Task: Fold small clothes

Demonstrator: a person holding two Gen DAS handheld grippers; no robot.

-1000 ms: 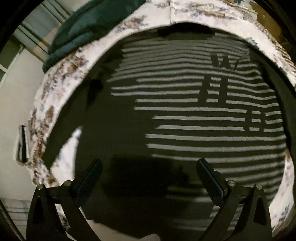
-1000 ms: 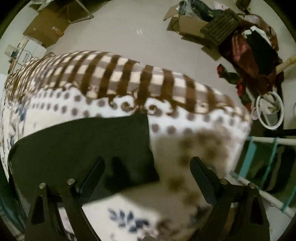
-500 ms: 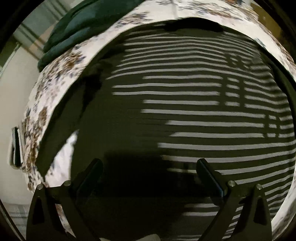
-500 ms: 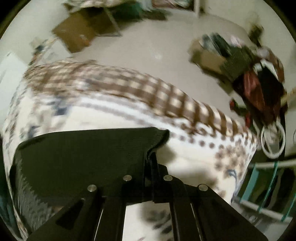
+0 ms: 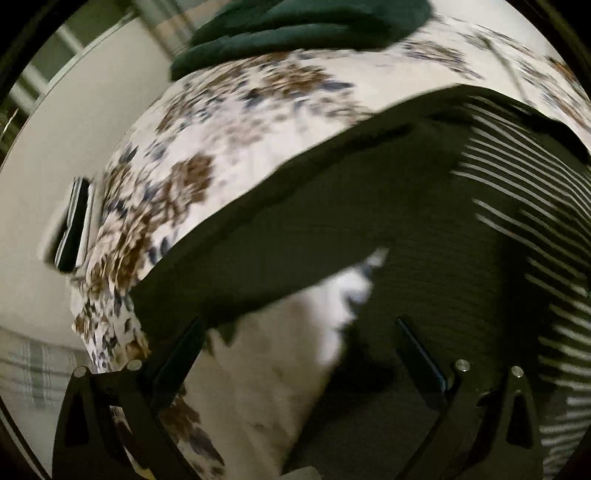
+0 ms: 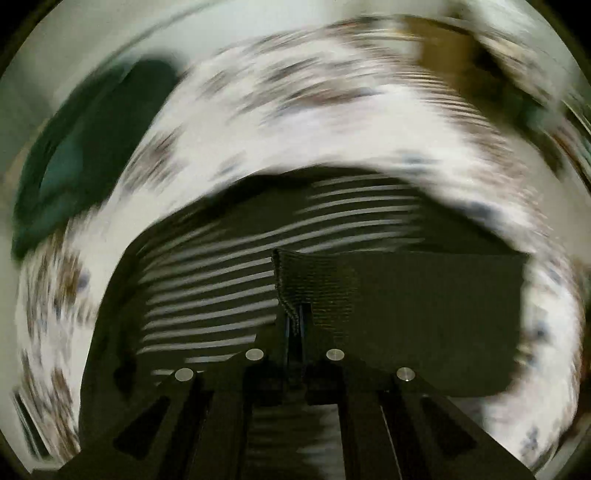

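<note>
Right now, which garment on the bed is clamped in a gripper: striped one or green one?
The black white-striped garment: the right gripper is shut on its plain dark edge. The dark green one lies folded, untouched, at the bed's far side.

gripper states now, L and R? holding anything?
Left gripper: open, holding nothing, over the floral bedcover.
Right gripper: shut on a corner of the striped dark garment.
</note>
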